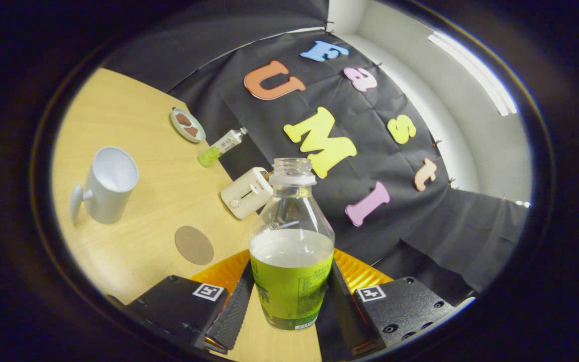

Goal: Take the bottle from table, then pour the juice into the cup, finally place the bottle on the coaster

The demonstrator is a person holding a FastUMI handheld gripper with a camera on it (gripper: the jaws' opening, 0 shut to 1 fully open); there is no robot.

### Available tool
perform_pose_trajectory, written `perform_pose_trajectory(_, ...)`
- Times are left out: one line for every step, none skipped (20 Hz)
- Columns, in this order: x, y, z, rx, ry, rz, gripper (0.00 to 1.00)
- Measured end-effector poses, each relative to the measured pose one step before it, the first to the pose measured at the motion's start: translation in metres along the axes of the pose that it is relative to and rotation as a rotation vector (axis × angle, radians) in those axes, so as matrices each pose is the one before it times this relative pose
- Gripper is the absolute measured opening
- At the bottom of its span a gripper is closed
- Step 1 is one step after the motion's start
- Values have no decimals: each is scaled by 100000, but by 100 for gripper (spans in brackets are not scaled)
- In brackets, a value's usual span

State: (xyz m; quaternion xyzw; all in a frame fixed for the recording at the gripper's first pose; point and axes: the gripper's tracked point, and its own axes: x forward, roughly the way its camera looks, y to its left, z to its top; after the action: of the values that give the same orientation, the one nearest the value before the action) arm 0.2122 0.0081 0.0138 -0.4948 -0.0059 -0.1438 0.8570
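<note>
Bottle [291,246], uncapped and clear, stands between the two fingers of the gripper [291,301], which are closed in on its lower body, one finger [233,311] pressing each side of the green label. That label carries small printed text, too fine to read. Pale green juice fills the bottle to roughly the top of the label, and the neck above is see-through and empty. The scene is tilted, so the wooden table [118,105] slopes away ahead and to the left of the fingers. One round brown coaster [194,245] lies flat on the table just ahead of the left finger, apart from the bottle. One white cup [107,185] with a handle stands farther off to the left, beyond the coaster, its mouth open and its inside looking empty. Beyond the bottle, near the table's far edge, sits one small white toaster [246,192]. Farther still lies a second, smaller bottle [221,147] with green liquid at its base, its label unreadable, and past it one small plate [187,125] holding two reddish-brown pieces.
</note>
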Motion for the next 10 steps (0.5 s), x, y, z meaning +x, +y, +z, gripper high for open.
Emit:
perform_pose_trajectory(-84, -126, 246, -3981, -786, -2105, 81)
perform_pose_trajectory(-241, -17, 346, -2669, -973, -1244, 81)
perform_pose_trajectory(10, 248, 310, -2336, -706, -844, 81)
perform_pose_trajectory(-53, 65, 239, -2440, -321, -1359, 81)
perform_pose_trajectory(-24, -41, 171, -2746, -589, -1341, 81)
perform_pose_trajectory(-63, 196, 307, -2455, -609, -653, 81)
perform_pose_trajectory(73, 271, 183, -2306, -225, -322, 81)
perform_pose_trajectory(-112, 188, 142, -2296, -407, -165, 81)
perform_pose_trajectory(120, 107, 251, -2560, -49, -891, 81)
perform_pose_trajectory(59, -98, 350, -2120, -889, -1400, 81)
